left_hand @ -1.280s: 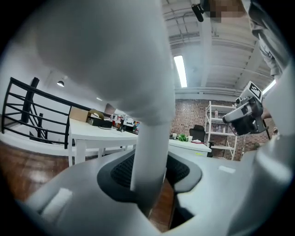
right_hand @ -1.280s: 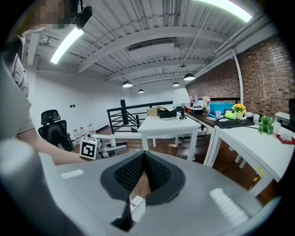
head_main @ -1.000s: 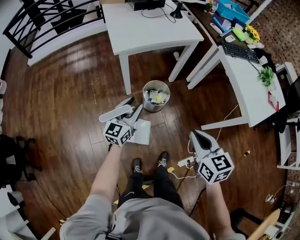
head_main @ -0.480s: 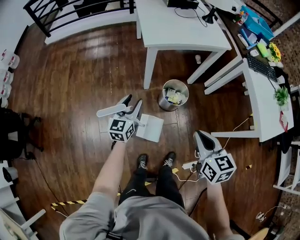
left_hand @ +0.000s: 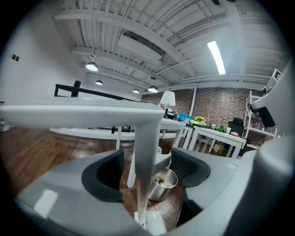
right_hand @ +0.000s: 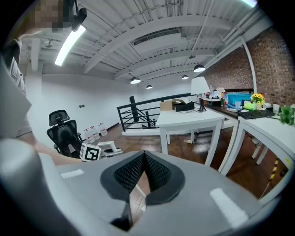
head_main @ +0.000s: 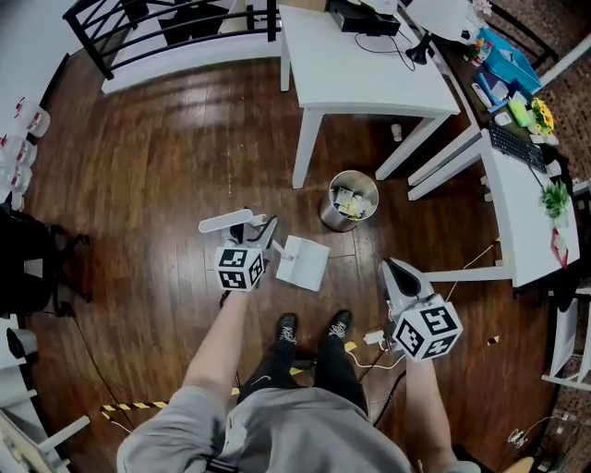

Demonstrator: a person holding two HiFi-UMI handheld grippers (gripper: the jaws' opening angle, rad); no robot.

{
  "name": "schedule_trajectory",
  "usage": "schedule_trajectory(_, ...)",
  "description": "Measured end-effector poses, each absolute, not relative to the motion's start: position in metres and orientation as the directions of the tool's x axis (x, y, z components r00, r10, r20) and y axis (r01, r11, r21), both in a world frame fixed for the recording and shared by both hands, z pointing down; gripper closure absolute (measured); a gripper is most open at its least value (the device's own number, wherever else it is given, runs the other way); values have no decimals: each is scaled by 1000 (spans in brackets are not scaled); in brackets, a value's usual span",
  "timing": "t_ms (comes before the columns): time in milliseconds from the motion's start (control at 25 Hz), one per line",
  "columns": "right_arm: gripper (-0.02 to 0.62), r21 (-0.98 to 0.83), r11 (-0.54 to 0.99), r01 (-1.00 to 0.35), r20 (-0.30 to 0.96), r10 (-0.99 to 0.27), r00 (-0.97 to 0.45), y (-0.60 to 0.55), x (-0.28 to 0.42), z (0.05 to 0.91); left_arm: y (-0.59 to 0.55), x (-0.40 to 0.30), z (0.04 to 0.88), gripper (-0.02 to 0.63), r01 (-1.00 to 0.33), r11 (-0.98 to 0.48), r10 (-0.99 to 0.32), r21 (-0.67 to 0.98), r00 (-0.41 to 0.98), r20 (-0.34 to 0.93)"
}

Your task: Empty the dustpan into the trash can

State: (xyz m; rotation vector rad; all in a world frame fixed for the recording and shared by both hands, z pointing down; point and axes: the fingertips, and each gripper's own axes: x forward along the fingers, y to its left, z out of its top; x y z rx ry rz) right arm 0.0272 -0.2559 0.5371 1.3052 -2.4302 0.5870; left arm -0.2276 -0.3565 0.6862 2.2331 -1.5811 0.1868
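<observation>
The white dustpan sits on the wooden floor just in front of the person's shoes. Its upright white handle with a crossbar on top stands between the jaws of my left gripper. Those jaws are opening: the dark pads are wide apart and clear of the handle. Up and to the right of the pan stands the metal trash can, with rubbish inside; the left gripper view shows the trash can past the handle. My right gripper hangs at the person's right side, shut and empty.
A white table stands behind the can and a second desk runs along the right. A black railing lines the back, and a black office chair is at the left. A power strip with cable lies by the shoes.
My left gripper has sunk toward the floor with the dustpan and spread its jaws off the handle. The right gripper stays shut and has drifted a little.
</observation>
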Motion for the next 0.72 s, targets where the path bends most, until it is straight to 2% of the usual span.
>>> schedule_trajectory(120,597,-207,492,-846,445,-722,-529,-256,32,528,-320,-228,700,301,-926,-253,-828,281,358,432)
schedule_trajectory(200,597,-206,491,-846,420,-737,-530,-260,32,517,-296,-224,697,348,-914,-259,-793,313,386,471)
schedule_trajectory(320,597,-208,481,-851,358,-772,-525,-264,34,492,-269,-202,669,467,-875,-336,-757,348,471,452)
schedule_trajectory(400,597,-209,477,-854,320,-791,-521,-264,33,477,-258,-181,643,575,-837,-415,-730,357,541,418)
schedule_trajectory(440,597,-209,475,-855,303,-799,-519,-264,33,471,-255,-170,628,601,-812,-457,-711,362,578,399)
schedule_trajectory(720,597,-191,493,-849,189,-830,-524,-258,27,422,-245,-94,508,601,-639,-689,-593,342,768,242)
